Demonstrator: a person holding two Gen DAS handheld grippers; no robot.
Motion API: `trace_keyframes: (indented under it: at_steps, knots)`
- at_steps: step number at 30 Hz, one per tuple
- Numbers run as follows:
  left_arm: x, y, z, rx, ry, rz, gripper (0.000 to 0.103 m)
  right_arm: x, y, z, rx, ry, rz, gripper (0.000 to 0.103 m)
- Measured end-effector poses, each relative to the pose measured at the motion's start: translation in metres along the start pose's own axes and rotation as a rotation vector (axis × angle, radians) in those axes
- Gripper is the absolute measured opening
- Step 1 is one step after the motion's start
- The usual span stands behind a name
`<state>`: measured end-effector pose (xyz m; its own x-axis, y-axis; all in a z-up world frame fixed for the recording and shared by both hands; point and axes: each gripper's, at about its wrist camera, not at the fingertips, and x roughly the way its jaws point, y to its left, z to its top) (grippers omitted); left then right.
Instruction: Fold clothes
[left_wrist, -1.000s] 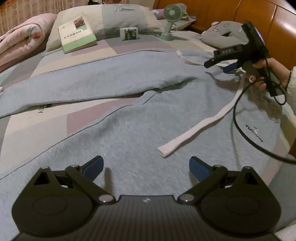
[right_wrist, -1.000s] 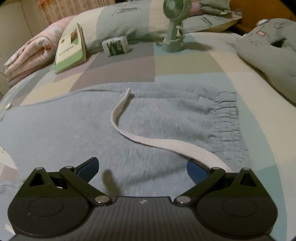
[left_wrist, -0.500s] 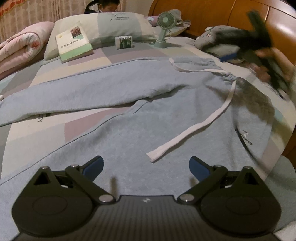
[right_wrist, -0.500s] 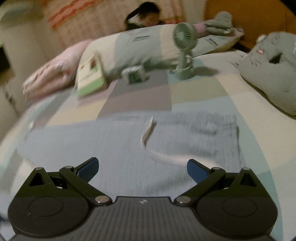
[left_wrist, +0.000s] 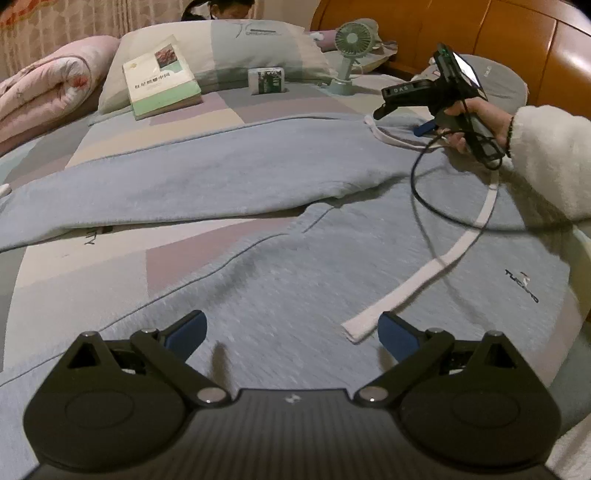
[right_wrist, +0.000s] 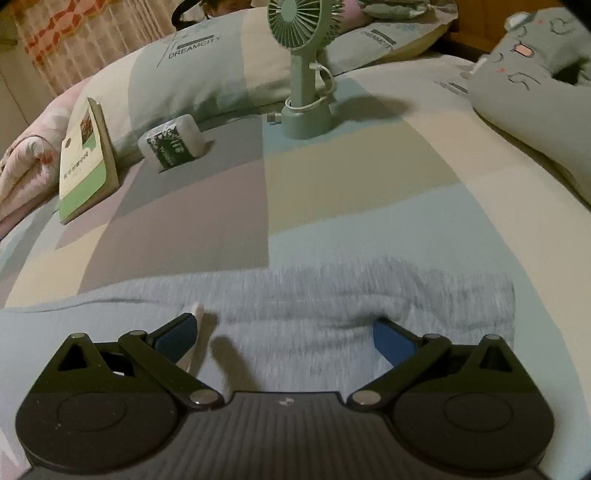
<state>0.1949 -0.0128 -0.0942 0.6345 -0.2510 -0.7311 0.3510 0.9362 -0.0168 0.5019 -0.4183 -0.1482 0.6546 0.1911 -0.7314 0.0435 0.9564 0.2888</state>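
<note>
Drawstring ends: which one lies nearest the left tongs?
The flat end of the white drawstring, lying on the blue sweatpants just inside the left tongs' right finger. The other end lies far off at the waistband, by the right tongs.

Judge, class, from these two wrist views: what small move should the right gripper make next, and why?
Probably ease the right gripper down and shut it on the waistband. Its jaws stand open right over that gathered edge of the light blue sweatpants, which lie spread flat, unfolded; the left gripper is open too, gripping nothing.
</note>
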Motion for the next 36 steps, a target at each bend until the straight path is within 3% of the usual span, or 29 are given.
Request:
trace_keyframes:
  at_steps: [6, 9, 14, 17, 20, 24, 28, 31, 34, 36]
  knots:
    - [0.006, 0.003, -0.004, -0.004, 0.01, -0.005, 0.099, -0.013, 0.009, 0.011, 0.004, 0.03, -0.019, 0.103]
    - [0.004, 0.003, -0.004, 0.003, 0.003, -0.013, 0.099, -0.023, 0.034, 0.005, -0.075, 0.059, -0.034, 0.103]
    - [0.006, 0.002, -0.004, 0.014, 0.007, -0.006, 0.099, 0.002, 0.088, -0.008, -0.229, 0.14, -0.098, 0.103]
    - [0.005, 0.003, -0.004, 0.018, 0.006, 0.006, 0.099, 0.025, 0.098, -0.011, -0.268, 0.125, -0.161, 0.103]
    - [0.003, 0.007, -0.006, 0.01, 0.002, 0.007, 0.099, 0.029, 0.088, 0.005, -0.189, 0.087, -0.154, 0.103]
    - [0.001, 0.009, -0.01, 0.007, -0.004, 0.001, 0.099, 0.019, 0.092, 0.018, -0.15, 0.135, -0.167, 0.103]
    - [0.0, 0.01, -0.013, 0.016, -0.01, -0.012, 0.099, -0.006, 0.132, 0.007, -0.274, 0.151, -0.075, 0.103]
    - [0.0, 0.01, -0.013, 0.022, -0.011, -0.008, 0.099, 0.0, 0.165, -0.005, -0.38, 0.192, -0.032, 0.103]
    - [-0.001, 0.011, -0.013, 0.02, -0.009, -0.001, 0.099, 0.028, 0.18, -0.013, -0.437, 0.202, -0.09, 0.103]
    - [-0.002, 0.012, -0.013, 0.018, -0.007, 0.008, 0.099, 0.046, 0.174, -0.012, -0.407, 0.184, -0.111, 0.103]
